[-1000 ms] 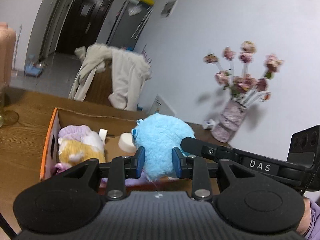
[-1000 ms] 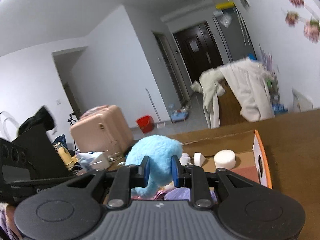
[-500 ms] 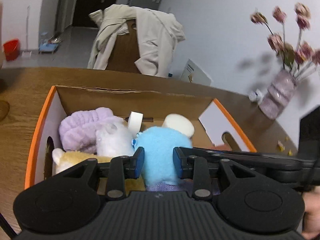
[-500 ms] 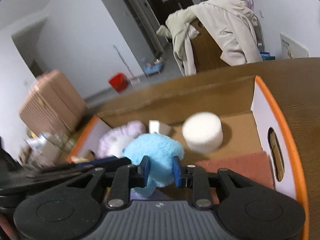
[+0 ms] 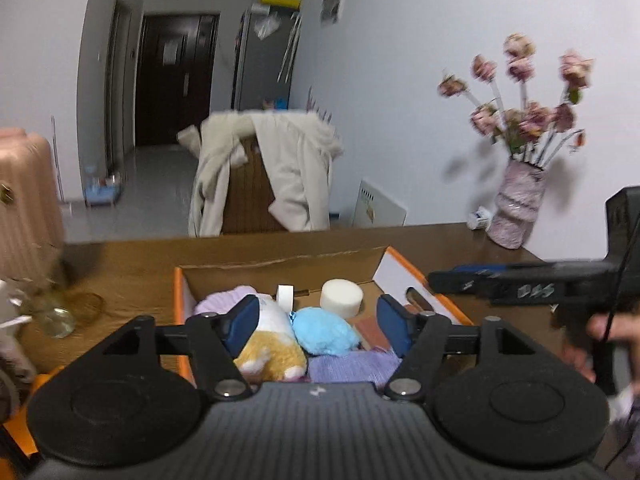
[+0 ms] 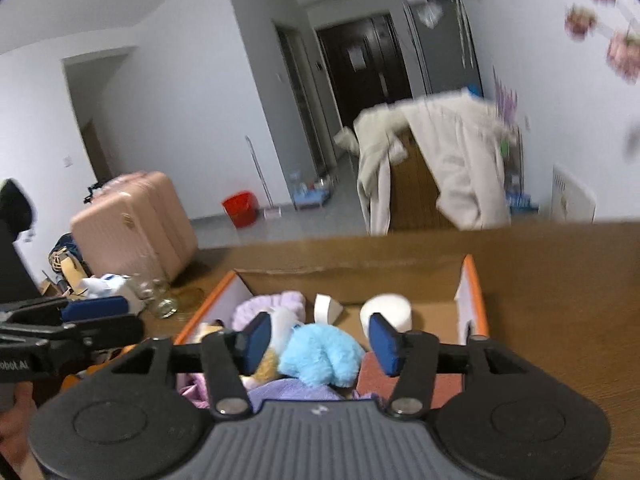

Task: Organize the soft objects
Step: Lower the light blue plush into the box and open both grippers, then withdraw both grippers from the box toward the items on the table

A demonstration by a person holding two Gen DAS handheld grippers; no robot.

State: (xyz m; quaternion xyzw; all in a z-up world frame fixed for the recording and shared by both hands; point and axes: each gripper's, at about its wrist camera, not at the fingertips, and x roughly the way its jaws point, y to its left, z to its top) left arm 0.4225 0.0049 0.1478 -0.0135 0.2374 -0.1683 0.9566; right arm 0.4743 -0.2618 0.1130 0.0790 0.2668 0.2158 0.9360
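Observation:
A fluffy blue plush (image 5: 326, 330) (image 6: 322, 354) lies in the orange-edged cardboard box (image 5: 424, 278) (image 6: 474, 300) among other soft toys: a white and tan plush (image 5: 272, 350), a lilac fuzzy one (image 6: 266, 306), a purple cloth (image 5: 352, 366). My left gripper (image 5: 318, 324) hangs above and behind the blue plush, its jaws opening, pads apart from the fur. My right gripper (image 6: 318, 344) likewise stands over it with jaws opening, nothing pressed. A white foam cylinder (image 5: 342, 298) (image 6: 386, 316) and a small white roll (image 5: 286, 296) sit at the box's back.
The box stands on a brown wooden table (image 6: 560, 280). A pink vase of flowers (image 5: 516, 208) is at the table's far right, a glass jar (image 5: 52, 314) at the left. A chair draped with a pale coat (image 5: 280, 176) and a pink suitcase (image 6: 132, 224) stand beyond.
Both grippers went from shut on the blue plush, held up, to lowering it into the box and letting go. Their jaws now stand apart and have drawn back.

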